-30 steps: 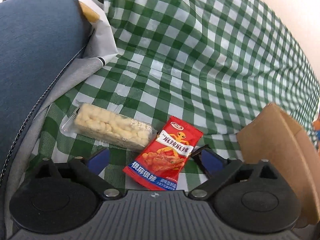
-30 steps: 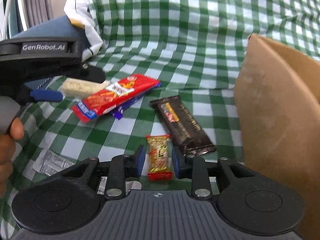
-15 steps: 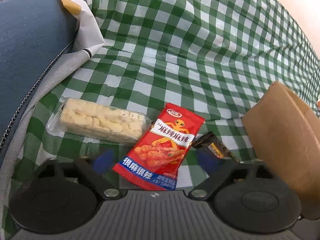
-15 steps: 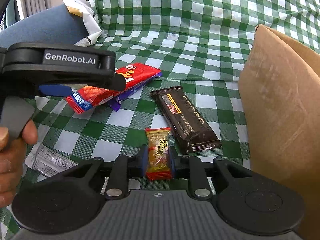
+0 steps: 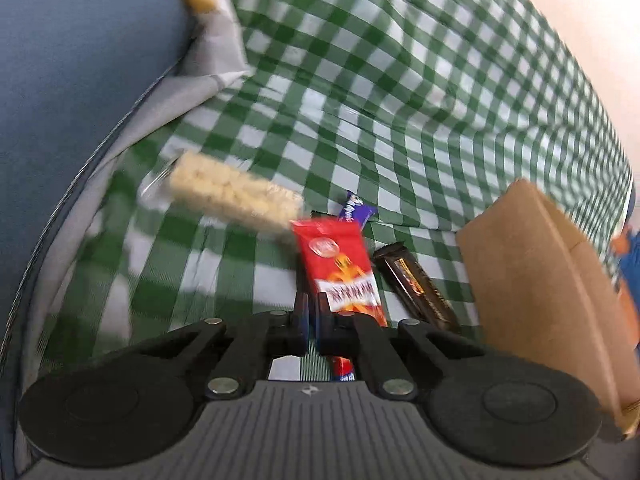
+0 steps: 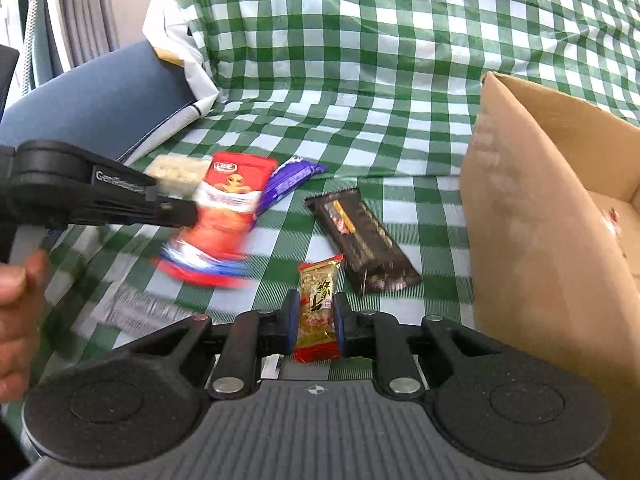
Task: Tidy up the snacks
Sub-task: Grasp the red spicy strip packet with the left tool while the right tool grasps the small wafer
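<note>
My left gripper [image 5: 312,320] has its jaws closing tight on the edge of a red snack packet [image 5: 340,264], which hangs tilted off the checked cloth. In the right wrist view that packet [image 6: 228,200] is blurred at the tip of the left gripper [image 6: 188,212]. My right gripper [image 6: 316,320] is closing onto a small red-and-gold peanut candy [image 6: 318,304], and its pads press both sides. On the cloth lie a puffed rice bar [image 5: 232,196], a purple wrapper [image 6: 292,176] and a dark chocolate bar [image 6: 360,236].
An open cardboard box [image 6: 540,220] stands at the right, close to the chocolate bar. A blue cushion [image 5: 80,80] borders the cloth on the left. A clear wrapper [image 6: 136,312] lies near a person's hand [image 6: 16,300]. A white bag [image 6: 172,40] sits at the back left.
The left jaws went from wide open to shut on the red packet, which lifted and swung, uncovering the purple wrapper. The right jaws tightened on the small candy.
</note>
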The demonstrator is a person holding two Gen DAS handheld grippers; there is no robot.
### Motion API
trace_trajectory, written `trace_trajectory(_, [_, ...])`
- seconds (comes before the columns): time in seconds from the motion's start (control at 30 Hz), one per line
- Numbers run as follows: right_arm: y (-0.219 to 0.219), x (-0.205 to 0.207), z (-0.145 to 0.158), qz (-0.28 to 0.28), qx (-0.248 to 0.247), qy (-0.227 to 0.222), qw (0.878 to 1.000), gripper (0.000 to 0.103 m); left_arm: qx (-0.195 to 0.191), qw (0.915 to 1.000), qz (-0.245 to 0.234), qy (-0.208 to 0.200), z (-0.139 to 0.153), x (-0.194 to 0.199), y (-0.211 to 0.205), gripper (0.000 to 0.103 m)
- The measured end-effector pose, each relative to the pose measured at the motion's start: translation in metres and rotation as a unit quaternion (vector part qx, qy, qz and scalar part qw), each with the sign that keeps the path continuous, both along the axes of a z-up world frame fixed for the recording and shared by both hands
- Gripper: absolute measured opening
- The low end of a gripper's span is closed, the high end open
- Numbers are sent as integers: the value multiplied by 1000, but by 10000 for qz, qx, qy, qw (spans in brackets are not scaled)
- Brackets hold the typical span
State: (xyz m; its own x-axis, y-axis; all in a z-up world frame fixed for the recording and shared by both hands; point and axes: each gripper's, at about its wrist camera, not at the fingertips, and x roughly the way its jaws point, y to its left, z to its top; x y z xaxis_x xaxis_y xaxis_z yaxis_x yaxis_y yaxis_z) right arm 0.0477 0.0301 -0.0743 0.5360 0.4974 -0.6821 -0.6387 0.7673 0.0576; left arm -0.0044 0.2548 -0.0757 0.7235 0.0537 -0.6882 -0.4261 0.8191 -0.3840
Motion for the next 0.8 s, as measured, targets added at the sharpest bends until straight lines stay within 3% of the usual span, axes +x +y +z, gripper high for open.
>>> trace_trajectory(0.13, [-16, -23, 8, 52, 62, 93, 9999, 19, -453, 9987, 214, -103, 4, -25, 2, 2])
trace_trajectory(0.33, [-31, -49, 13, 130, -25, 93, 9999, 19, -397, 9991, 107, -123, 10, -31, -15, 8])
trace_trajectory(0.43, [-35, -51, 13, 170, -86, 139, 9997, 19, -249, 9996, -48, -76, 9, -21, -28, 23])
trace_trajectory(0.5, [-36, -50, 11, 210, -128, 218, 9995, 19, -93, 9998, -154, -26, 6, -13, -38, 44])
trace_trajectory(0.57, [-35, -48, 7, 247, -190, 320, 9990, 19, 62, 9995, -290, 90, 2, -3, -48, 52])
trace_trajectory(0.7, [-30, -43, -4, 302, -466, 477, 9973, 20, 394, 9980, -433, 229, -8, 15, -59, 77])
trace_trajectory(0.8, [-30, -42, -9, 392, -622, 471, 9962, 20, 516, 9977, -360, 260, -14, 26, -60, 85])
